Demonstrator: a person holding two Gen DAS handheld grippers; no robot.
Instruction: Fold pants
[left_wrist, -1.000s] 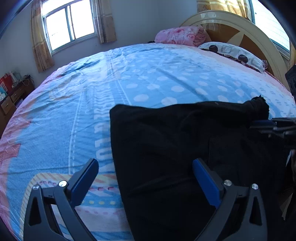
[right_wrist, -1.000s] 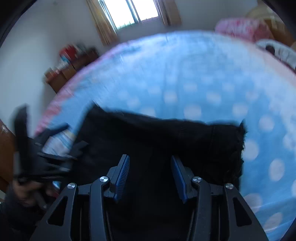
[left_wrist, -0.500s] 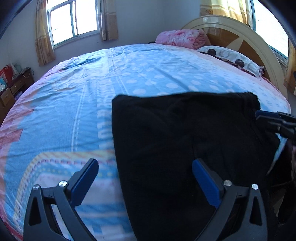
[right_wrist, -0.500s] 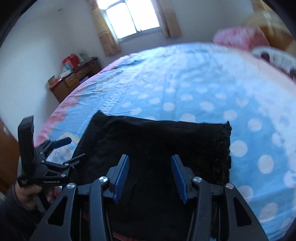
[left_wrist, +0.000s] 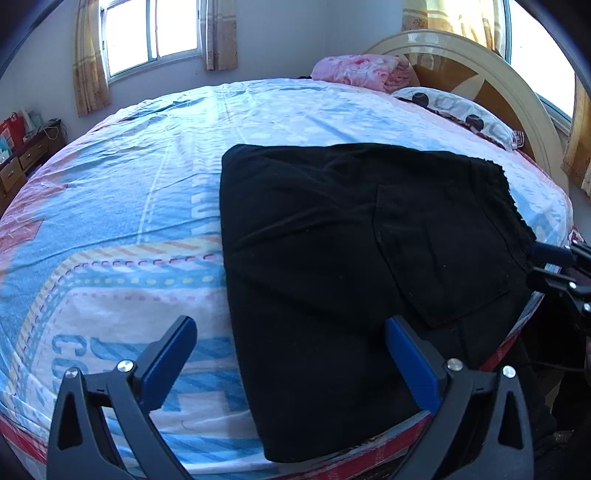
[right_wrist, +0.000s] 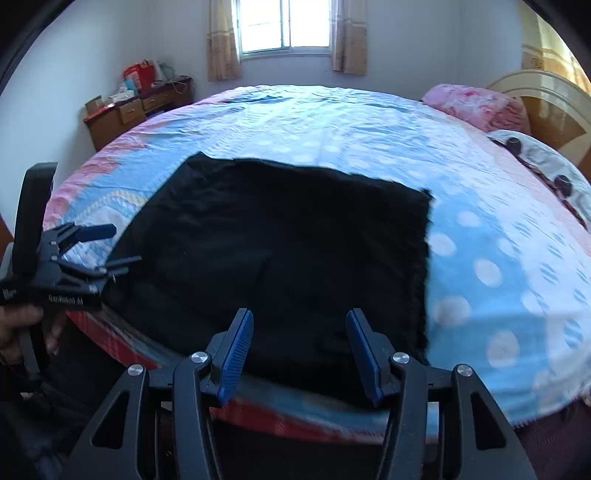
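Folded pants (left_wrist: 332, 236), frayed edge headboard-ward

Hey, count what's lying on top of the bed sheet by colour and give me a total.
Black: 1, the folded pants
Pink: 1, the floral bundle at the headboard
White with dark dots: 1, the pillow
Total: 3

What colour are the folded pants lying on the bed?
Plain black: the folded fabric pants show no pattern, seen best in the left wrist view.
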